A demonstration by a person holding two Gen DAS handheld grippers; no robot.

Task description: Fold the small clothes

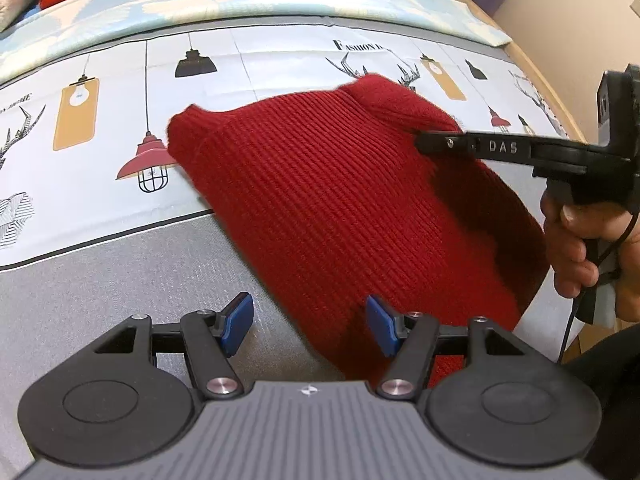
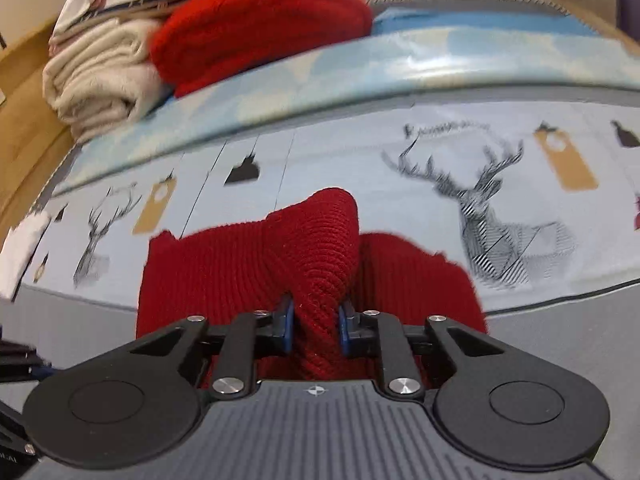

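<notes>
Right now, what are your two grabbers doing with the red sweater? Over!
Right gripper pinching a bunched fold of the red sweater. Left gripper open, holding nothing. Sweater lies on the bed sheet. Nothing in the way.

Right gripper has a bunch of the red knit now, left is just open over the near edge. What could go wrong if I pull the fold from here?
1. The right gripper pinches only a narrow bunch of the red knit garment, so the ribbed fabric may stretch or slip out.
2. The left gripper is open and pins nothing, so the whole garment may drag across the printed bedsheet instead of folding.
</notes>
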